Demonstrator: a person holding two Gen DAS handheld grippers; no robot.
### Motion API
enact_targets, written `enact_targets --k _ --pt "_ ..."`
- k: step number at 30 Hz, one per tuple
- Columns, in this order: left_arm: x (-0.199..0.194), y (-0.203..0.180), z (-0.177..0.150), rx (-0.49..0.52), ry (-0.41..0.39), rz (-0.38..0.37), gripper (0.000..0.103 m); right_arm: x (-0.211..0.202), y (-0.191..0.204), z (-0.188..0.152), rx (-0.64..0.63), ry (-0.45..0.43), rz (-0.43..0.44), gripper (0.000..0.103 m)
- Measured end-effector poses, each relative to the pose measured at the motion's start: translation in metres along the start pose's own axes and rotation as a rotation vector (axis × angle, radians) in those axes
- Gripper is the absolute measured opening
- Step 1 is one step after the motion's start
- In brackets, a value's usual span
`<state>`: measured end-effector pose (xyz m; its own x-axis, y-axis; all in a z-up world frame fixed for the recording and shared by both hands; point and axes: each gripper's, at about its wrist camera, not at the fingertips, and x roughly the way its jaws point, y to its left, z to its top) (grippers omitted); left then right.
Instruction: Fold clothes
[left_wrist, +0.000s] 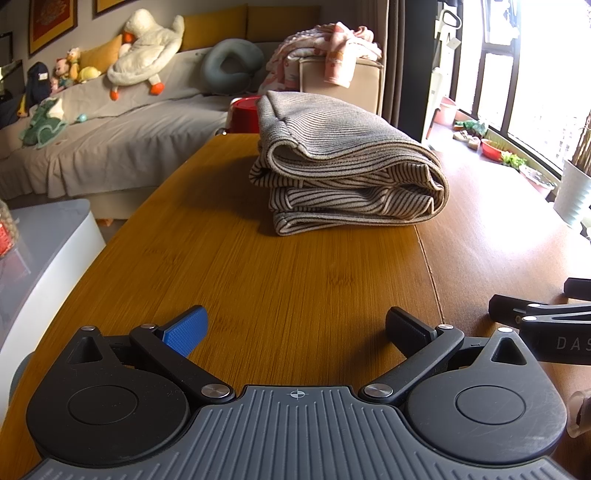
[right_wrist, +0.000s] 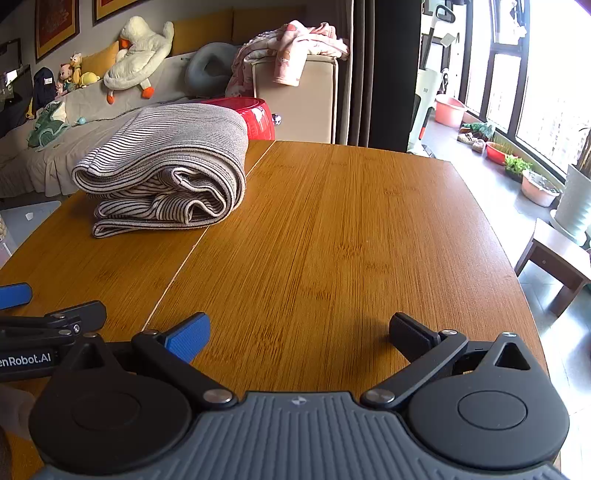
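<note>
The folded striped garment (left_wrist: 347, 166) sits on the bamboo tabletop (left_wrist: 280, 280) well ahead of the left gripper (left_wrist: 295, 330), dead centre of its reach; from the right gripper (right_wrist: 299, 332) it lies ahead and off to the left. Both grippers stand spread wide, gripping nothing, side by side near the table's near edge. The cloth looks soft and ribbed, thin dark lines on cream, stacked in rounded, thick layers. The wood is fine-grained and glossy, with a seam running lengthwise.
</note>
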<state>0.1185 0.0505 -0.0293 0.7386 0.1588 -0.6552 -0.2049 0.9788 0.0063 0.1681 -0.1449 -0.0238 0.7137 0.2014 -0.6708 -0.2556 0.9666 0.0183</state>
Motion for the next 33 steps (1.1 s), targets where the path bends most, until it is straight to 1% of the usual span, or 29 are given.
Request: enact_targets --k 13,18,33 --pt "0.0022 -0.0005 0.0006 -0.006 0.0 0.01 0.103 0.0016 0.0015 0.0009 -0.009 0.002 0.003 0.103" --pt "0.0013 0.0012 0.0007 -0.026 -0.001 0.033 0.103 0.0016 0.0019 0.0012 -0.012 0.001 0.007 0.103" --pt "0.0 0.0023 -0.0005 -0.042 -0.001 0.054 0.103 0.0041 0.0048 0.004 -0.044 0.002 0.044 0.103"
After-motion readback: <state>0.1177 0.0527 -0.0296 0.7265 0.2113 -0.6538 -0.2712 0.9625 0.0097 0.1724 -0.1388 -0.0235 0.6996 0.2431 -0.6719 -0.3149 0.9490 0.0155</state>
